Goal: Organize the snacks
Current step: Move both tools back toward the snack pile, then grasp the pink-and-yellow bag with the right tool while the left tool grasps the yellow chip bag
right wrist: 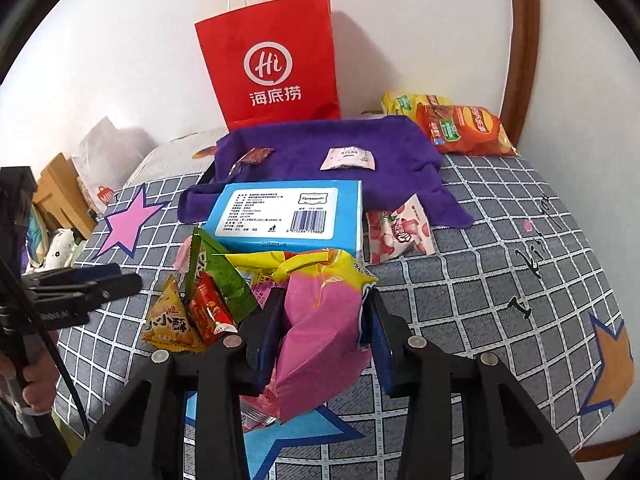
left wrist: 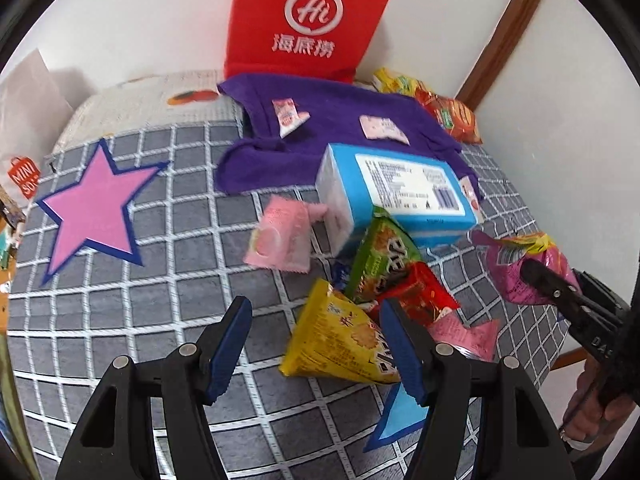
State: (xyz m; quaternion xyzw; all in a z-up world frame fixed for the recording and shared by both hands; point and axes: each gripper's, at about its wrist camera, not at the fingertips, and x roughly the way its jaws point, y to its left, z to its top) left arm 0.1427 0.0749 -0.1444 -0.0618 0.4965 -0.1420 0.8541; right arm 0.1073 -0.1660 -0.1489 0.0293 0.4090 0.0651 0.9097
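right claw clenched on pink bag above the bed; left claw released over yellow pack.
could slip from a thin pinch, or snag the piled snacks.

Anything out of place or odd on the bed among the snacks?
Yes: a blue tissue box lies label-up in the snack pile, half on the purple towel, with a green packet leaning on it. It is no snack.

A glossy foil pink snack bag contrasts with the matt fuzzy purple cloth, the smooth red paper bag, the shiny plastic-wrapped blue tissue pack and the woven checked bed cover.
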